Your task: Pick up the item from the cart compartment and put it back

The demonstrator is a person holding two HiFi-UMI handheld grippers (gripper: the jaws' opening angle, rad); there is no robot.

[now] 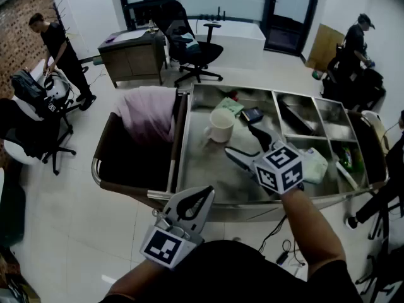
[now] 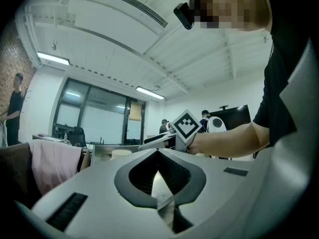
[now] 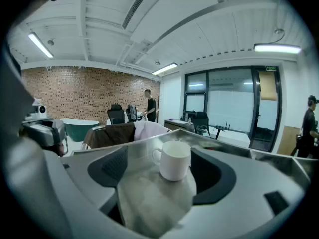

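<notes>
The white mug (image 1: 221, 125) stands upright on the bare steel floor of the large compartment (image 1: 199, 169) of the cart (image 1: 221, 206), its handle turned towards the cart's bag side. The right gripper (image 1: 247, 147) is released: its jaws stand wide apart and point along the tray at the mug, which the right gripper view shows centred in the gap ahead of the pads, with no contact. This alignment suits a grasp across the body, not the handle; judged from it, the pick-up is not yet made. The left gripper (image 1: 205, 194) is held back near the person's body, outside the cart, jaws closed together on nothing, which keeps it clear of the working side. A pink cloth (image 1: 148, 112) drapes over the dark bag (image 1: 129, 156) beside the compartment.
</notes>
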